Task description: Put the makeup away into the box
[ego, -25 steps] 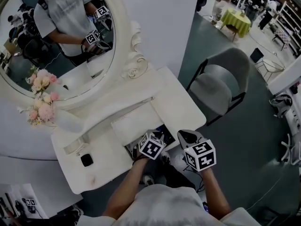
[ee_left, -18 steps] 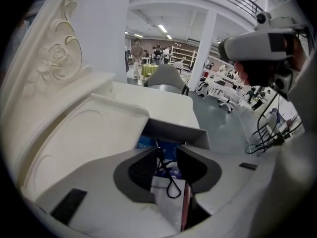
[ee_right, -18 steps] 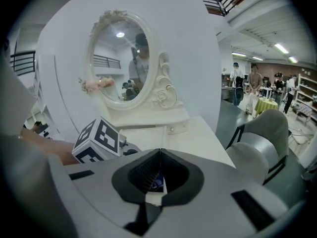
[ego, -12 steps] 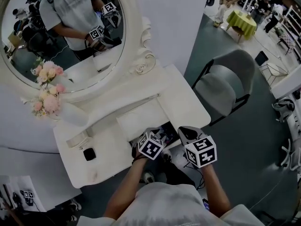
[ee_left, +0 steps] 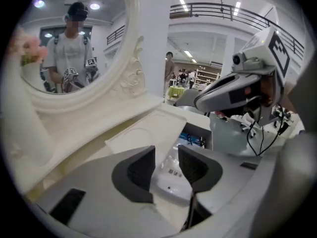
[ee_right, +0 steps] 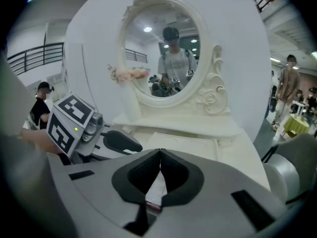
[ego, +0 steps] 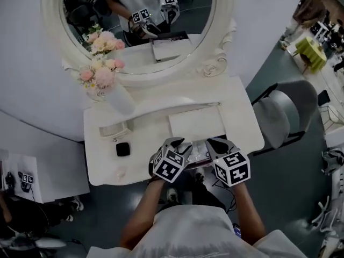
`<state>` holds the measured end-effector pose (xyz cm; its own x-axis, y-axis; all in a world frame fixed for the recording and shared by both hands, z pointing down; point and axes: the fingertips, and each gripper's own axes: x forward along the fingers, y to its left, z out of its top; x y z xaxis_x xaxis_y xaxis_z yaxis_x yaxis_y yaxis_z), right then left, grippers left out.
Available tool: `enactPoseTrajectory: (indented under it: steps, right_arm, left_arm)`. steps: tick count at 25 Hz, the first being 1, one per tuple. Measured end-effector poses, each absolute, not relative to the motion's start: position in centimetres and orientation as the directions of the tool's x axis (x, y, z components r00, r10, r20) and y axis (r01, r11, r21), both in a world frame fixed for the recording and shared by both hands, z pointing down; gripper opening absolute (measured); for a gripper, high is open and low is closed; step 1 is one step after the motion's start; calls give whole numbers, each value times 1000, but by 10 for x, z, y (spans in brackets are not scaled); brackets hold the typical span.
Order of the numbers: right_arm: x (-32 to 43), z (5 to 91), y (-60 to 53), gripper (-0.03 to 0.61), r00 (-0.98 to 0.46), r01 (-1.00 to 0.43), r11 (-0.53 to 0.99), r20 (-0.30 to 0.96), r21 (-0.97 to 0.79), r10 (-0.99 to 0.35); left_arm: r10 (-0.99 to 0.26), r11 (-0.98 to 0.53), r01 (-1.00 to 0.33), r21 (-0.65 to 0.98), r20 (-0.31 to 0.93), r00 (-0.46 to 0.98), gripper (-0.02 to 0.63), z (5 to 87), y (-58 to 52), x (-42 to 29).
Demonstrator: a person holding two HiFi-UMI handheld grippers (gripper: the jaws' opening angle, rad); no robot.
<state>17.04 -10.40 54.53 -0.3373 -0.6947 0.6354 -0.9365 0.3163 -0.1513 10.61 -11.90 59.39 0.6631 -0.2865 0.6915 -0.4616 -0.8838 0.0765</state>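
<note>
Vanity top (ego: 107, 157), box (ego: 200, 150) at frt edge, chair (ego: 282, 120) rt

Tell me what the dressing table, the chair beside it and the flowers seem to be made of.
Dressing table: likely painted wood or moulded board, smooth white with a soft sheen and carved scrolls by the mirror. Chair: grey padded seat, fabric or faux leather, on a thin black frame, probably metal. Flowers: pink and cream, matte; real or artificial, I cannot tell.

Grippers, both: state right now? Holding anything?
Left gripper: jaws open, nothing gripped; a white plastic packet lies beyond them.
Right gripper: jaws closed, pads touching, nothing held.
</note>
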Motion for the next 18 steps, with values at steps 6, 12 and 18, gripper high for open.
enactPoseTrajectory:
  steps: [6, 12, 18]
  right_arm:
    - [90, 548, -118, 2, -431, -878, 460, 646, -136, -630]
    - [12, 554, -119, 2, -516, -806, 574, 650, -147, -558]
    - [-51, 559, -112, 2, -562, -751, 643, 654, -147, -507]
  left_arm:
    - [-441, -761, -647, 52, 691, 573, 164, 588, -127, -4]
    - [-539, -638, -769, 23, 700, 468, 164, 588, -117, -103]
    - [-578, -542, -840, 20, 717, 390, 164, 597, -97, -175]
